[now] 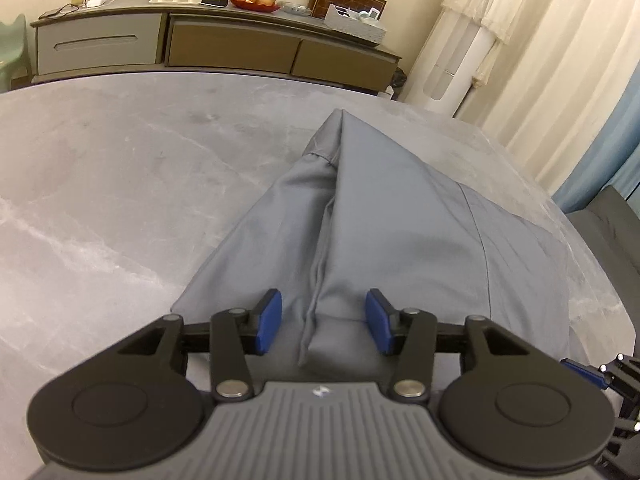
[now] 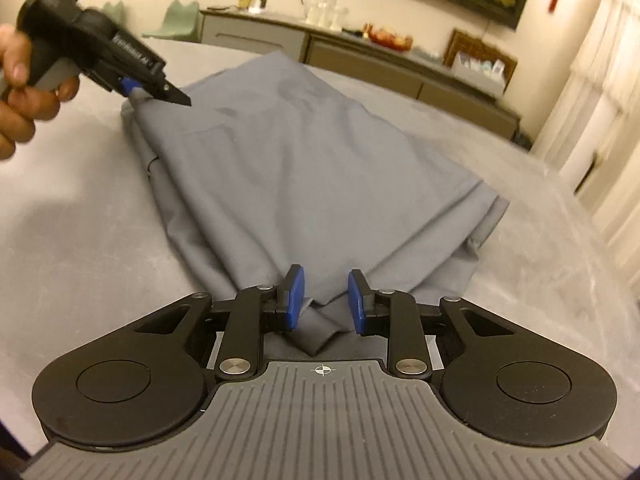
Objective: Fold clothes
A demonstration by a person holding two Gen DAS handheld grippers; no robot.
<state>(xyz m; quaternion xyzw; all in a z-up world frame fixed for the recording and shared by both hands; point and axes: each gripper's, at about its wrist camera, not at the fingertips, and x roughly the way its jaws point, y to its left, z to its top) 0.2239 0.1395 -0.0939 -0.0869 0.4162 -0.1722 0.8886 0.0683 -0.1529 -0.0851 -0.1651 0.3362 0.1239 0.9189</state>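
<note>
A grey folded garment lies on the grey marble table, narrowing toward the far side. My left gripper is open at its near edge, blue pads on either side of a raised fabric ridge without pinching it. In the right wrist view the garment spreads across the table. My right gripper is open, with a folded fabric corner lying loose between the pads. A hand holds the left gripper at the garment's far left corner.
A long sideboard behind the table carries a fruit bowl, glassware and a basket. A white tower unit and curtains stand to the right. A dark seat sits beyond the table's right edge.
</note>
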